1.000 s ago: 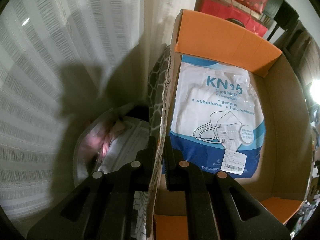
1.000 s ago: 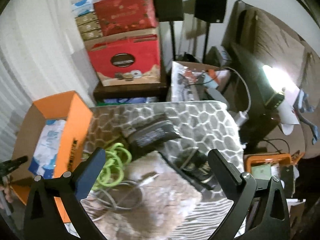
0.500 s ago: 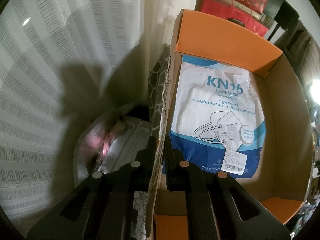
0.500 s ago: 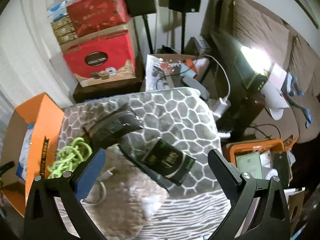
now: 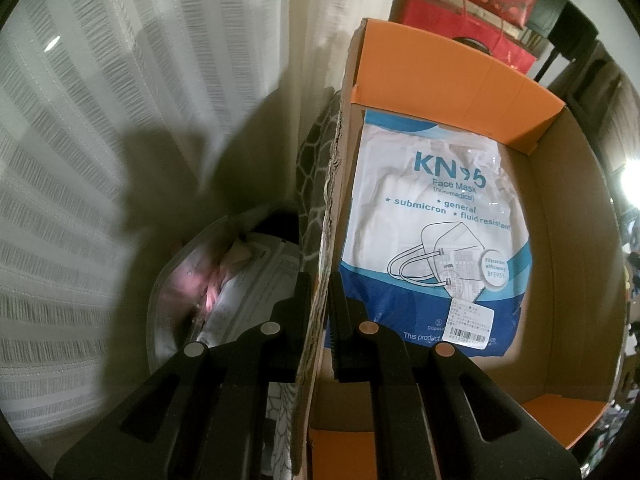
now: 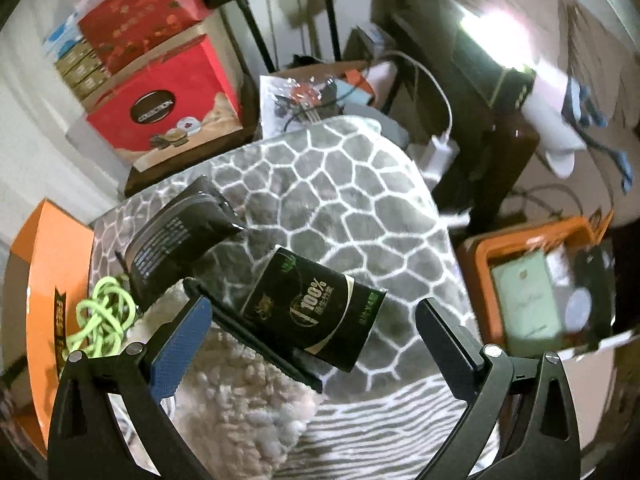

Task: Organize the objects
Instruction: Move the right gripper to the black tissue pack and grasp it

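My left gripper [image 5: 319,300] is shut on the left wall of an orange cardboard box [image 5: 448,76], one finger on each side of the wall. A KN95 face mask packet [image 5: 432,232] lies flat inside the box. My right gripper [image 6: 316,324] is open and empty above a grey patterned blanket [image 6: 340,184]. Just ahead of it lies a black packet with "100%" printed on it [image 6: 316,316]. A second black pouch [image 6: 176,236] lies further left, beside a green cord [image 6: 104,316]. The orange box also shows at the left edge of the right wrist view [image 6: 40,264].
A white curtain [image 5: 120,120] hangs left of the box, with a clear plastic bag [image 5: 224,280] below it. Red gift boxes [image 6: 160,92] are stacked behind the blanket. An orange bin with items [image 6: 532,280] sits at the right. A fluffy beige rug [image 6: 240,392] lies under the right gripper.
My right gripper has swung to the right and closer to the blanket, so the black "100%" packet now lies between its open fingers. My left gripper has stayed clamped on the box wall.
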The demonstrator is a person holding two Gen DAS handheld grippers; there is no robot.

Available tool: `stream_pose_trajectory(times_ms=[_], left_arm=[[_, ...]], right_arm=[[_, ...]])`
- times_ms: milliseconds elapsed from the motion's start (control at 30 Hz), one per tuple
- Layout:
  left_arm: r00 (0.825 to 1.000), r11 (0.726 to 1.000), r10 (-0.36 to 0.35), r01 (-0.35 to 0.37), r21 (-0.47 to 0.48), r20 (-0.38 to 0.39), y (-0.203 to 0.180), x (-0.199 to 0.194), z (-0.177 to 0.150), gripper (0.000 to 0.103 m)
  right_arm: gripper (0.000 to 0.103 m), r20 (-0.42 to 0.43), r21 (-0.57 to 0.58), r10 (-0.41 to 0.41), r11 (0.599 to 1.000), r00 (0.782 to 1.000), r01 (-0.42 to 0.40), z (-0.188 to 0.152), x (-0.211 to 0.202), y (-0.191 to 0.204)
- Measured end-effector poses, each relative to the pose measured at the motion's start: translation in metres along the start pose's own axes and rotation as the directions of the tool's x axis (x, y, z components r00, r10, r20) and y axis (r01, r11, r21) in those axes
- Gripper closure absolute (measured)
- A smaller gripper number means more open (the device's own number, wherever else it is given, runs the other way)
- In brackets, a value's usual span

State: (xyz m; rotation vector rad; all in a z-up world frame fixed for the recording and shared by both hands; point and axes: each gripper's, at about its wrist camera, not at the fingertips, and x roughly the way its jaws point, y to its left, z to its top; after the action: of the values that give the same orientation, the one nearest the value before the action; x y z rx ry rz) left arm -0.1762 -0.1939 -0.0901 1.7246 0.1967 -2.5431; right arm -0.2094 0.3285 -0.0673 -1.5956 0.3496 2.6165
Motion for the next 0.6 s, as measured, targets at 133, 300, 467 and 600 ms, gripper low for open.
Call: stream_pose_trajectory(times_ms=[133,300,467,600], left_arm=[[1.0,1.0,0.0,0.0,0.001,0.0,0.0,0.0,0.0,0.095],[1.0,1.0,0.0,0.0,-0.001,0.0,0.0,0.0,0.0,0.095],[1.0,1.0,0.0,0.0,-0.002,0.0,0.0,0.0,0.0,0.095],[1.0,1.0,-0.001,0.001,-0.002,0.001,0.0,0.0,0.0,0.095]], right_arm=[[0.001,-0.013,0.067,0.016,0.998,1.0,-0.015,0.001,0.007,-0.004],[0.003,-0.022,0.121,0.014,0.993,1.0,-0.012,0.002,0.013,-0.006],[0.011,-0.044,0.145,-0.012,0.989,0.999,0.018,0.002,0.024,0.0],[0.018,-0.051,0.174,-0.04,0.984,0.998,0.048,0.002,0.032,0.0]])
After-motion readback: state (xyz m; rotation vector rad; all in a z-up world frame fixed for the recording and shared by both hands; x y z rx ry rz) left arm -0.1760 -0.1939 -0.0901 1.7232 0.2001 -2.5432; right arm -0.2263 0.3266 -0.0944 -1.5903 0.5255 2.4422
